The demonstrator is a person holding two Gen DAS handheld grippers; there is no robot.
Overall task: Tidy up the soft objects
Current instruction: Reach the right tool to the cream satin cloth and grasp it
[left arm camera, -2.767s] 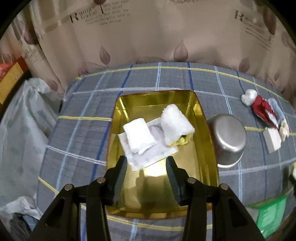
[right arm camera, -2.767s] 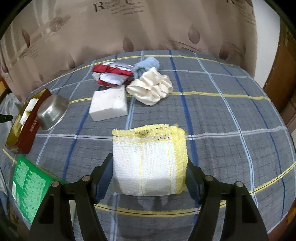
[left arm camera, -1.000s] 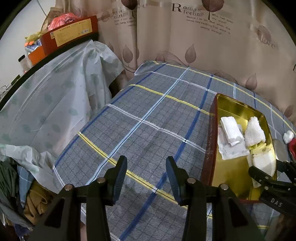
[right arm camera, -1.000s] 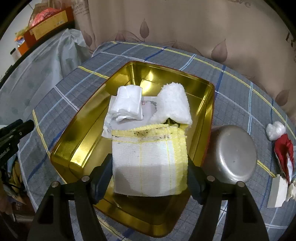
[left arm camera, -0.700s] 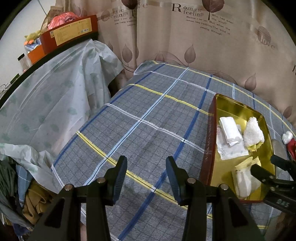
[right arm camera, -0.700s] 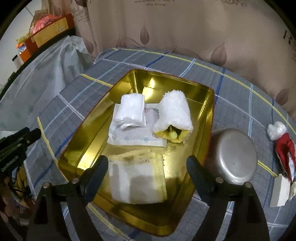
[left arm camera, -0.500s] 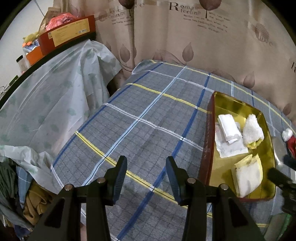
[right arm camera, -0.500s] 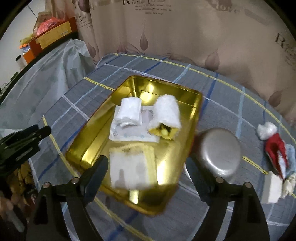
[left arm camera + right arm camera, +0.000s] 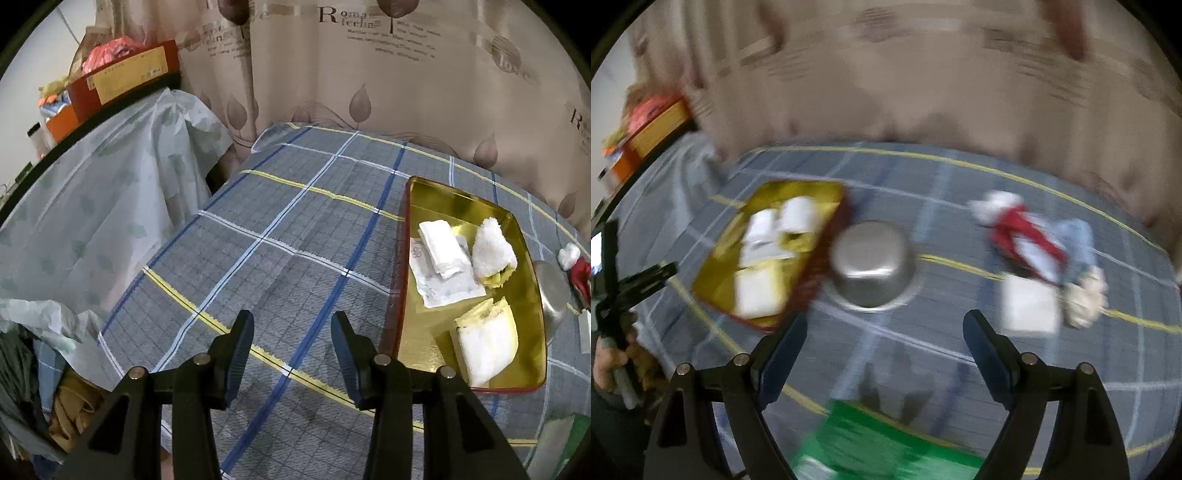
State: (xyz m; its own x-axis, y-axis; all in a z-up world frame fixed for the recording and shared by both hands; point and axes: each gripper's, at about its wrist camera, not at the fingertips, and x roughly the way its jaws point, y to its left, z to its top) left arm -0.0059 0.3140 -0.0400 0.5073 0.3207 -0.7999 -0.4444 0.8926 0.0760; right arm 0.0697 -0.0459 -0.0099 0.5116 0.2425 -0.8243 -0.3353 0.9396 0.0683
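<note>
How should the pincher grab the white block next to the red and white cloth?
Probably from above: the white block lies flat on the tablecloth. Put the right gripper's open fingers on its two opposite side faces, near the middle. A cream cloth bundle sits close on its right, so the near and far sides look freer. The view is blurred.

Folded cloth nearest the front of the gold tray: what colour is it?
The folded cloth is white with yellow edging; the left wrist view shows it best.
</note>
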